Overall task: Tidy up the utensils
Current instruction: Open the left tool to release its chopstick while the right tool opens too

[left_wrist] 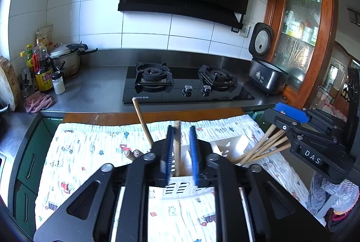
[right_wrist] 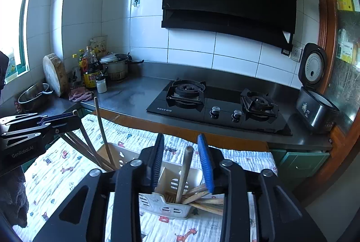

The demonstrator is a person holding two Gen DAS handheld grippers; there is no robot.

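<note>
Closest to the lens in the left wrist view is the left gripper [left_wrist: 181,152], low centre of the frame, jaws apart with a gap on both sides of the wooden stick [left_wrist: 177,147] standing between them, so it's not holding anything that I can see. That stick stands nearly upright, its long axis running up the frame, bottom end down in the white utensil holder [left_wrist: 177,189] sitting on the patterned cloth [left_wrist: 78,152]. Another chopstick [left_wrist: 142,121] leans up and to the left, just outside the left finger [left_wrist: 169,152].

Over in the right wrist view it's the same deal: the right gripper [right_wrist: 183,162] sits lower centre, jaws wide, a wooden handle [right_wrist: 184,174] poking up between them out of the holder's [right_wrist: 166,206] near compartment, with a bunch of flat chopsticks [right_wrist: 202,197] lying almost sideways toward the right.

My guess is the next move hinges on the left one: the stick's dead centre between its fingers already, so closing straight in should catch it. Each tool points forward and down at the holder.
</note>
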